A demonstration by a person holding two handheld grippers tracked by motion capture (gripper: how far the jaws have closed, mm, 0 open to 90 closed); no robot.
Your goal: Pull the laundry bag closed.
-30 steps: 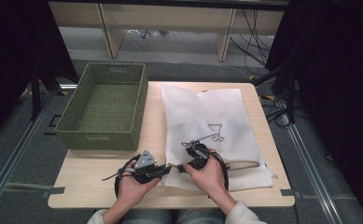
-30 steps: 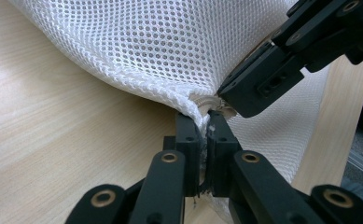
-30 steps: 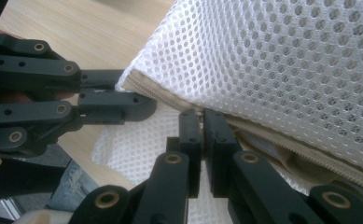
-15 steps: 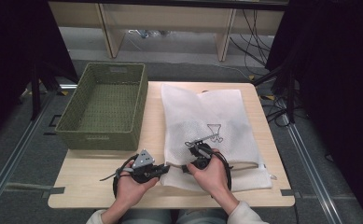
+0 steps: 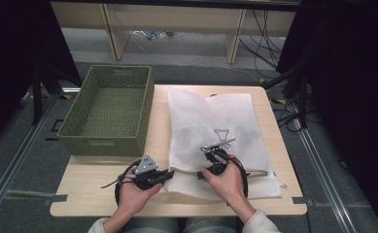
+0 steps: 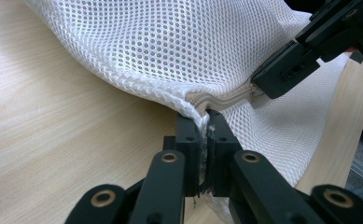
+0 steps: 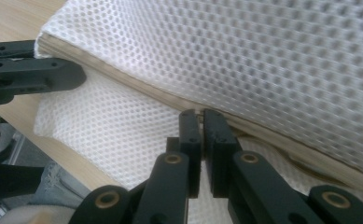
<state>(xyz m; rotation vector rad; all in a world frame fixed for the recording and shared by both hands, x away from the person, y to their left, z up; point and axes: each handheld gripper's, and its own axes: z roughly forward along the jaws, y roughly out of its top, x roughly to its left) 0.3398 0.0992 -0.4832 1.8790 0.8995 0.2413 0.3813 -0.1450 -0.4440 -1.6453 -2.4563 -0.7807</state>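
A white mesh bag (image 5: pixel 215 121) lies flat on the wooden table (image 5: pixel 104 194), with a beige zipper (image 5: pixel 186 171) along its near edge. My left gripper (image 5: pixel 169 174) is shut on the bag's near left corner, right at the zipper's end (image 6: pixel 202 105). The mesh (image 6: pixel 193 42) lifts a little there. My right gripper (image 5: pixel 202 174) points left toward it, shut with its tips on the zipper band (image 7: pixel 137 91). What lies between its pads is hidden. In the left gripper view the right gripper (image 6: pixel 263 88) sits just up the zipper. In the right gripper view the left gripper (image 7: pixel 79 74) holds the corner.
An olive woven basket (image 5: pixel 101 145) stands on the table's left half, beside the bag. A black printed figure (image 5: pixel 223 133) marks the bag's middle. Shelving and cables lie on the floor beyond the far edge. The table's near edge runs just below both hands.
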